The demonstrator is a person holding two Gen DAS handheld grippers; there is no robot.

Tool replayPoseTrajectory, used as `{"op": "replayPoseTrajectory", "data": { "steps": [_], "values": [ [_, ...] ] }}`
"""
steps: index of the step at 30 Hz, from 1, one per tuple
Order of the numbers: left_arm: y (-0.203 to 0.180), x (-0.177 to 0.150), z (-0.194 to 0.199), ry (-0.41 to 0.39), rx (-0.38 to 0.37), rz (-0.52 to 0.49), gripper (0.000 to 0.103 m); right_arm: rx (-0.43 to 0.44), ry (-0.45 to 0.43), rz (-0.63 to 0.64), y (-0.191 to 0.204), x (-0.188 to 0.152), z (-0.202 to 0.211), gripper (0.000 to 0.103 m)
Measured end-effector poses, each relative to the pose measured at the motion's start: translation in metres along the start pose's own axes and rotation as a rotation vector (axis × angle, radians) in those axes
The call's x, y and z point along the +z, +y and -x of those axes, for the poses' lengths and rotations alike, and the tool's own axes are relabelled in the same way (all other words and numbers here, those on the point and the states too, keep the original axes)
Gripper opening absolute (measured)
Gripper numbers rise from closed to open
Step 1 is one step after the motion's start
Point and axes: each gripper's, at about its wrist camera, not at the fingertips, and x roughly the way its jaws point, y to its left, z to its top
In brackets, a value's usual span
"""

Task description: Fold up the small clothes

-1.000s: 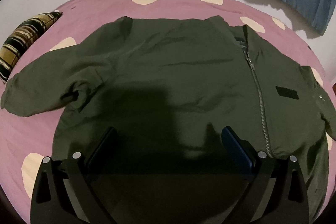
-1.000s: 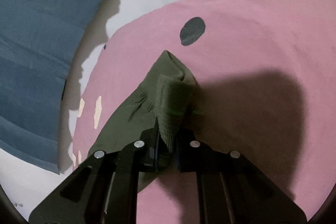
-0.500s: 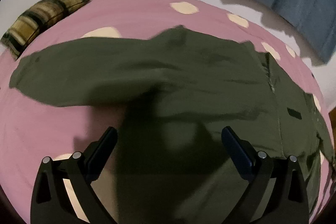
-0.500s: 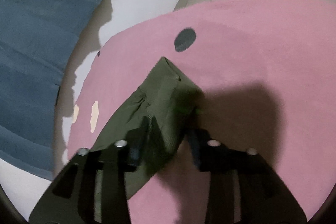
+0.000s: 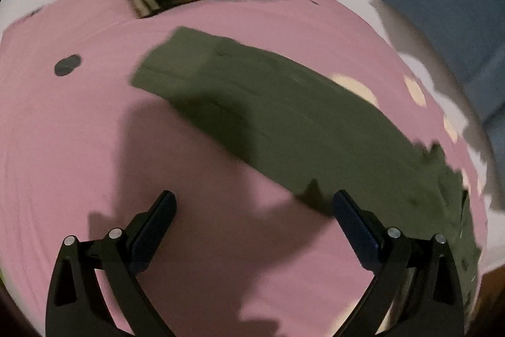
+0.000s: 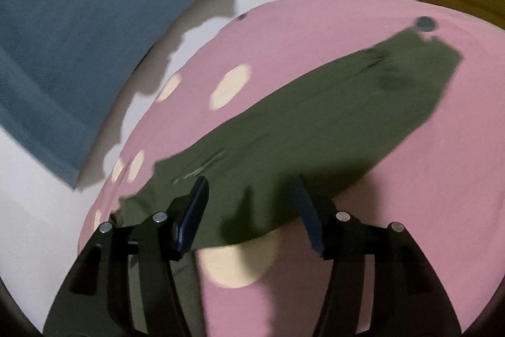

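On the pink bed (image 5: 79,147) the olive jacket (image 5: 284,116) lay flat, each sleeve stretched toward an opposite side edge. The left gripper (image 5: 252,210) hovered beside its sleeve, jaws wide and empty; the right gripper (image 6: 249,204), jaws also apart and empty, sat directly over its own, the nearer.

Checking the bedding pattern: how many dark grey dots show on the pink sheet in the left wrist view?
1: a dark grey dot on the pink sheet, left of the olive sleeve. Others may be hidden.

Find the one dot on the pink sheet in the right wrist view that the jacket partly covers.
It is the large cream dot beside the right tool, tucked under the green jacket's edge; the others lie fully bare.
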Motion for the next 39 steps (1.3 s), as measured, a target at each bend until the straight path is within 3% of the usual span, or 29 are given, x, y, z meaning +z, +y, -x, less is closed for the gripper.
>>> {"op": "replayPoseTrajectory", "data": {
  "steps": [5,9,13,15,16,17,18,20,28,33,39],
  "values": [
    [0.034,0.044,-0.010,-0.022,-0.046,0.101,0.099,0.037,0.040,0.056,0.037,-0.020,-0.011,0.061],
    [0.053,0.070,-0.025,-0.013,-0.111,0.194,0.099,0.038,0.065,0.074,0.047,-0.041,-0.013,0.061],
    [0.058,0.082,-0.028,-0.003,-0.119,0.245,0.098,0.030,0.085,0.070,0.045,-0.052,-0.016,0.061],
    [0.058,0.082,-0.027,-0.005,-0.102,0.248,0.097,0.025,0.093,0.070,0.045,-0.058,-0.018,0.061],
    [0.053,0.082,-0.028,-0.005,-0.074,0.230,0.092,0.022,0.094,0.067,0.046,-0.059,-0.020,0.061],
    [0.050,0.080,-0.026,-0.010,-0.024,0.213,0.071,0.019,0.094,0.064,0.046,-0.061,-0.021,0.061],
    [0.049,0.080,-0.027,-0.018,0.047,0.198,0.064,0.014,0.095,0.061,0.044,-0.062,-0.022,0.061],
    [0.042,0.078,-0.027,-0.019,0.051,0.160,0.054,0.006,0.092,0.053,0.041,-0.064,-0.022,0.061],
    [0.046,0.084,-0.007,-0.072,0.010,0.192,0.041,-0.014,0.066,0.043,0.036,-0.063,-0.019,0.061],
    [0.051,0.085,0.017,-0.147,0.030,0.167,0.039,-0.025,0.057,0.046,0.033,-0.062,-0.018,0.061],
    [0.045,0.089,-0.014,-0.131,0.114,0.141,0.039,-0.027,0.075,0.040,0.028,-0.062,-0.024,0.061]
  ]
}}
